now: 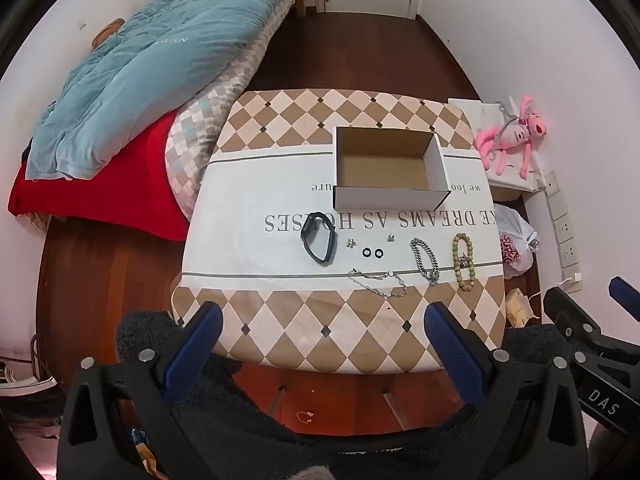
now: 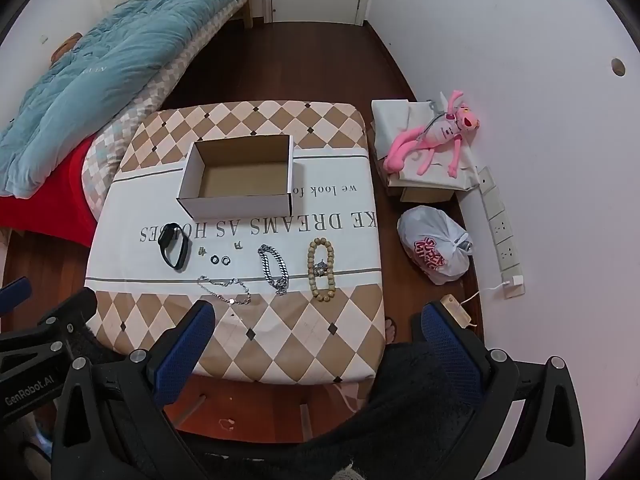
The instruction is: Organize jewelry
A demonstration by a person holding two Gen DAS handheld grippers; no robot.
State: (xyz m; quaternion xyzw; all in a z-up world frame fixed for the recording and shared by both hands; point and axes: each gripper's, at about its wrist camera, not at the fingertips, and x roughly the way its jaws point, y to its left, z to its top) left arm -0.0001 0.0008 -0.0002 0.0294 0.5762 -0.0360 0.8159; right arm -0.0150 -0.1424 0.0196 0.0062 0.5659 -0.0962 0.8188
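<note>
- Desk (image 1: 280, 316): carries every item; no piece is sorted yet, so the task appears to stand at its first pick.
- Cardboard box (image 2: 192, 202): open, nothing inside, behind the jewelry row.
- Jewelry row: black band (image 2: 174, 251), bead bracelet (image 2: 320, 268), chain bracelet (image 2: 274, 268), thin necklace (image 2: 224, 288), small rings (image 2: 220, 259).
- Left claw (image 1: 324, 320) and right claw (image 2: 316, 320): both spread apart, holding nothing, above the near desk edge.
- Next move: likely lower one claw onto a piece.

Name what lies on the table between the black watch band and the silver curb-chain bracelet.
Between the watch band and the bracelet: an earring pair, two black rings, another small earring; clearest in the right wrist view.
</note>
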